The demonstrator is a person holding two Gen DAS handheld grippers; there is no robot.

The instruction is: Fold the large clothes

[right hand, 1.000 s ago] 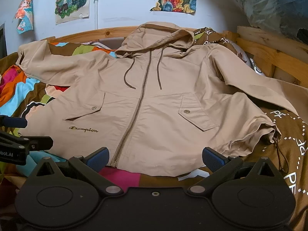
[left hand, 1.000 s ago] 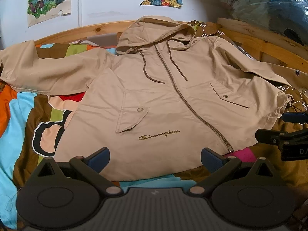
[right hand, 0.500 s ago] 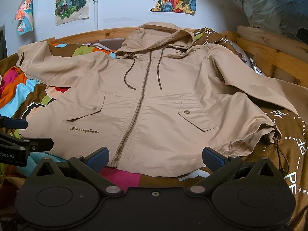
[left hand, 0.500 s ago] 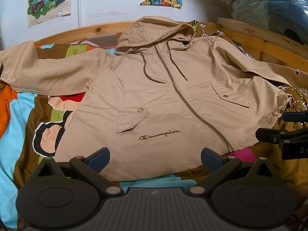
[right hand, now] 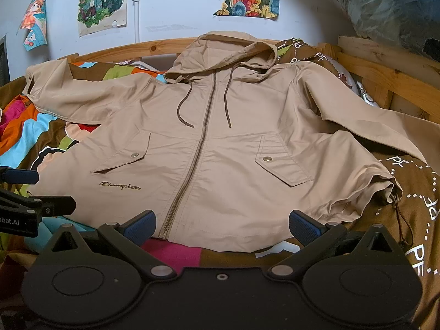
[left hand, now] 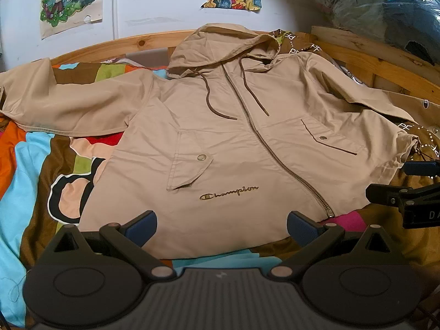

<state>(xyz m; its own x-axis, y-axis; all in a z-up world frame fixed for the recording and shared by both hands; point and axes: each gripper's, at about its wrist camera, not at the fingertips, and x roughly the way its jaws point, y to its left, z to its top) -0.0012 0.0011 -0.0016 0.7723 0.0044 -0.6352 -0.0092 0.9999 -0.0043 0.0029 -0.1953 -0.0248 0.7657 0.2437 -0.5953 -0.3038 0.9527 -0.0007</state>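
A beige hooded zip jacket (left hand: 236,148) (right hand: 225,154) lies face up and spread flat on a colourful bedspread, hood toward the wall, both sleeves stretched sideways. My left gripper (left hand: 221,224) hovers open just short of the hem, under the chest logo, with nothing between its blue pads. My right gripper (right hand: 221,227) is open too, near the hem by the zipper's lower end. Each gripper shows at the edge of the other's view: the right one (left hand: 407,195) beside the jacket's right corner, the left one (right hand: 30,206) beside its left corner.
A wooden bed frame (left hand: 385,63) (right hand: 385,63) runs along the back and right. Bagged bedding (left hand: 385,2) is piled at the upper right. Posters (right hand: 101,2) hang on the white wall. A brown patterned blanket (right hand: 412,206) lies under the right sleeve.
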